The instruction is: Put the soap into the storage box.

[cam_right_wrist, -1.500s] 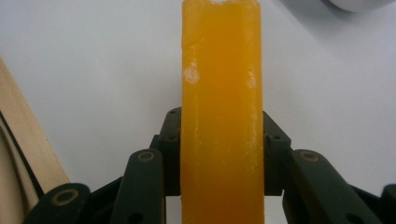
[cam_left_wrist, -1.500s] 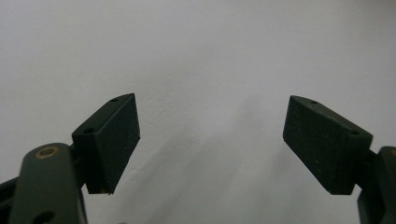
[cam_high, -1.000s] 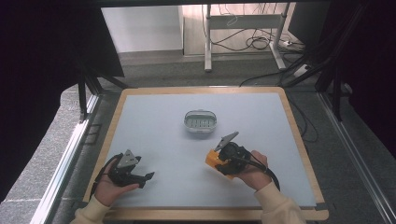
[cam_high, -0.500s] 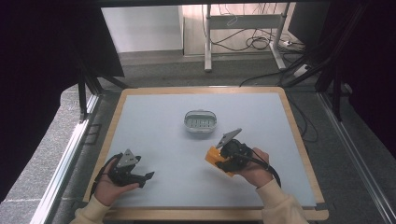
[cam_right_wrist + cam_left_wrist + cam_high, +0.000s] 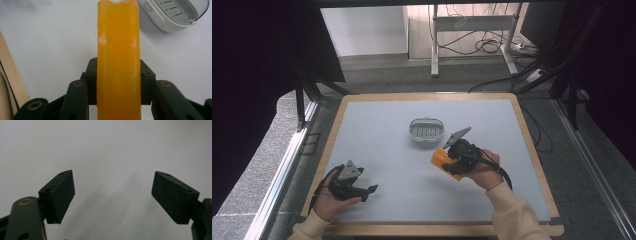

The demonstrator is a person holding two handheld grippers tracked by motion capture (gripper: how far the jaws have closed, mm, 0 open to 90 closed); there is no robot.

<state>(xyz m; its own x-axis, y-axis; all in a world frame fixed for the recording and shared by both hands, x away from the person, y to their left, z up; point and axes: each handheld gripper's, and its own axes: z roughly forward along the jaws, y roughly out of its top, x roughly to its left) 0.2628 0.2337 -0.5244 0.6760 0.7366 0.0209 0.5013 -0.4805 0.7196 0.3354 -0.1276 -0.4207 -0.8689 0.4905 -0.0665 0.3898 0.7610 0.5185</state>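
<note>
Table [image 5: 377,125], pale-topped with a wooden rim, carries a small white dish [image 5: 427,132] near its centre. Just off the dish at about five o'clock, the right gripper [image 5: 443,161] clamps an orange bar [image 5: 441,160] (seen end-on in the right gripper view [image 5: 118,62], pads pressing both its sides). At about seven o'clock from the dish, well apart, the left gripper [image 5: 369,190] rests with jaws spread wide over bare tabletop.

A wood-edged grey table [image 5: 377,130] bears a soap dish [image 5: 427,131]
</note>
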